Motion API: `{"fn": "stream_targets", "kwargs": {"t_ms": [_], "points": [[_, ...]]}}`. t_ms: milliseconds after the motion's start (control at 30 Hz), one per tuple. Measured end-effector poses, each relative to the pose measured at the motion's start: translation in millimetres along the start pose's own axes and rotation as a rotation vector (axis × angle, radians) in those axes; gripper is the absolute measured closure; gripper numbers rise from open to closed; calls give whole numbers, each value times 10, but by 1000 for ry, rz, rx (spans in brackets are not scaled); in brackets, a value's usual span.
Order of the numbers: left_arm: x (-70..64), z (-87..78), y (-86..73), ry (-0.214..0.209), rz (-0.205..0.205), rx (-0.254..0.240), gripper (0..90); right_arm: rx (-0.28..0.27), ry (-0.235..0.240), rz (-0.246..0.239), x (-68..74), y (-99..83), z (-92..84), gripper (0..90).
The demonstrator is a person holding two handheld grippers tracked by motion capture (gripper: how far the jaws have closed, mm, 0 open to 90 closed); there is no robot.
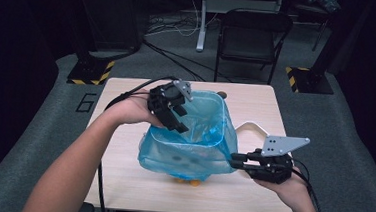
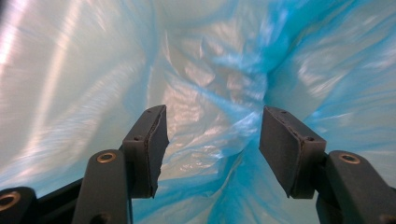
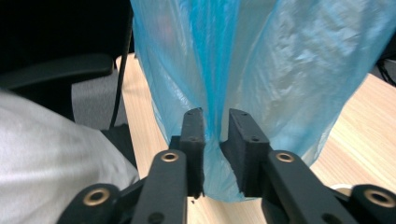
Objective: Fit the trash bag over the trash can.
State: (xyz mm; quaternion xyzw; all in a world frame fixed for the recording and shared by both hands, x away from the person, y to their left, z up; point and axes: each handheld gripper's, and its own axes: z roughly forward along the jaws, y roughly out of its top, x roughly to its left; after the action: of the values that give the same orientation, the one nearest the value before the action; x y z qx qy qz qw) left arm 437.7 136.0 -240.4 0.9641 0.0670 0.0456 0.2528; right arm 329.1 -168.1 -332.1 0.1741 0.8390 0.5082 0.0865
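A translucent blue plastic bag point(image 1: 187, 153) stands on the table with its mouth held wide and facing up. My left gripper point(image 1: 177, 118) reaches over the bag's far left rim into the mouth. In the left gripper view its jaws point(image 2: 212, 135) stand wide apart, with nothing but crinkled blue film point(image 2: 210, 79) beyond them. My right gripper point(image 1: 233, 161) lies level at the bag's near right corner. In the right gripper view a fold of the bag point(image 3: 280, 70) runs through the narrow gap between its jaws point(image 3: 216, 119), and the pads are slightly apart.
Small orange things point(image 1: 193, 182) peek out under the bag's near side. A white curved piece point(image 1: 252, 126) lies on the light wooden table point(image 1: 120, 181) behind the right gripper. A black folding chair point(image 1: 253, 38) stands beyond the table's far edge.
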Motion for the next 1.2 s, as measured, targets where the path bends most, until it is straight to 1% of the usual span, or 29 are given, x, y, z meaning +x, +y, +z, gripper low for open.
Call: {"fn": "stream_targets", "kwargs": {"t_ms": [33, 133, 233, 333, 400, 467, 500, 533, 600, 633, 667, 733, 767, 833, 900, 933, 1000, 1067, 1200], "points": [[-14, -44, -13, 7, -1, -16, 411, -9, -3, 5, 2, -1, -20, 727], [-52, -150, -68, 15, -14, -53, 395, -25, -11, 13, 27, -3, -90, 702], [-98, -234, -147, 20, -11, -88, 395, -42, -23, 22, 46, -8, -157, 675], [-148, -292, -243, 23, -12, -130, 394, -50, -38, 30, 46, -20, -170, 660], [-186, -320, -312, 13, -26, -166, 380, -38, -43, 41, 43, -39, -146, 652], [-218, -335, -356, 9, -16, -185, 369, -17, -45, 54, 27, -69, -90, 652], [-243, -338, -394, 9, -12, -202, 369, -10, -45, 56, 21, -76, -75, 653], [-254, -339, -422, 13, -12, -211, 371, 5, -49, 61, 17, -90, -35, 651], [-263, -343, -472, 26, -27, -219, 370, 24, -54, 58, 21, -102, -3, 644], [-267, -362, -500, 38, -32, -223, 368, 23, -60, 59, 33, -102, -13, 634], [-271, -378, -517, 43, -37, -234, 365, 11, -63, 55, 41, -100, -46, 612], [-286, -438, -563, 48, -49, -271, 365, -18, -65, 51, 55, -104, -109, 578], [-300, -469, -587, 55, -55, -289, 365, -28, -73, 57, 56, -109, -143, 566], [-326, -530, -641, 72, -70, -323, 363, -42, -105, 76, 32, -123, -200, 543], [-333, -574, -686, 81, -76, -336, 364, -48, -130, 94, 10, -138, -230, 529], [-336, -597, -715, 89, -79, -342, 364, -53, -150, 95, -5, -146, -243, 523], [-341, -644, -782, 108, -86, -359, 362, -48, -185, 104, -26, -163, -255, 512], [-334, -691, -868, 118, -99, -390, 365, -46, -204, 105, -54, -190, -250, 509], [-315, -760, -1070, 149, -136, -443, 366, -12, -252, 121, -129, -252, -209, 491]]}}
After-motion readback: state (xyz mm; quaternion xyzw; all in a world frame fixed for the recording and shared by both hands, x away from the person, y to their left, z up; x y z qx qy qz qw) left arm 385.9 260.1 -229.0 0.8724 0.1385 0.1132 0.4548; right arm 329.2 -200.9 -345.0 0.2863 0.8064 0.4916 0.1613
